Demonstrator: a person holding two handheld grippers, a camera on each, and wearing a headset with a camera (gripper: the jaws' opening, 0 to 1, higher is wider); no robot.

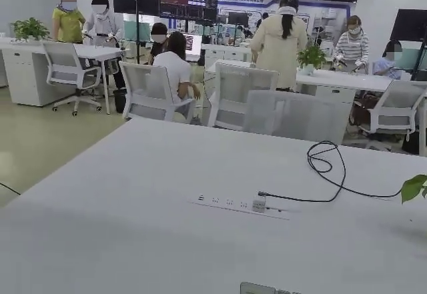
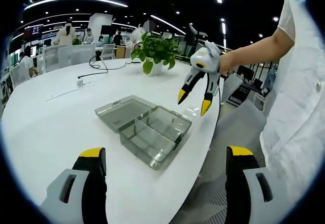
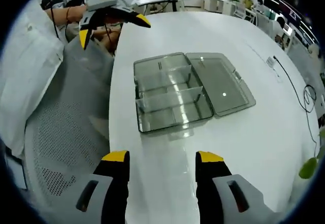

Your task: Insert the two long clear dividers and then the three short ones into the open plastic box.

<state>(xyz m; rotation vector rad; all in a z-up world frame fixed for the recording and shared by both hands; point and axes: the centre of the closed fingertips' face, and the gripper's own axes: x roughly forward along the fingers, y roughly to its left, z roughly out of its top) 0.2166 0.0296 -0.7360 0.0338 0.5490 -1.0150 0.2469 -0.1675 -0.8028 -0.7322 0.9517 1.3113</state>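
- Right hand-held gripper (image 3: 162,156): yellow-tipped jaws apart and empty, touching nothing. It hangs over the white surface (image 3: 264,148), just short of the box. In the left gripper view (image 2: 193,102) a bare hand holds it, tips angled down near the surface's edge with a moderate gap.
- Left hand-held gripper (image 2: 165,152): jaws spread wide, empty, no contact. In the right gripper view (image 3: 112,30) it sits beyond the box, off the surface's edge.
- Clear rectangular plastic box (image 3: 175,124): lies flat on the surface near its edge, between the two grippers, open side up.
  - Its hinged side runs roughly along that edge.
  - The outline reads close to square in both gripper views, so I cannot tell the long axis.
- Clear dividers (image 3: 170,98): stand upright inside the box and cross both ways into compartments. I cannot tell the count.
- Flat clear lid (image 3: 221,84): folded open and flat on the surface, on the box's inboard side.
- Grey mesh chair (image 3: 61,148): below the surface's edge, beside the person's white garment.
- Green potted plant (image 2: 155,54): on the surface beyond the box.
- Black cable (image 1: 333,167): looped on the surface, running to a white socket strip (image 1: 240,205).
- Far background: white office chairs (image 1: 153,91), and several people (image 1: 283,41) standing or seated at desks.
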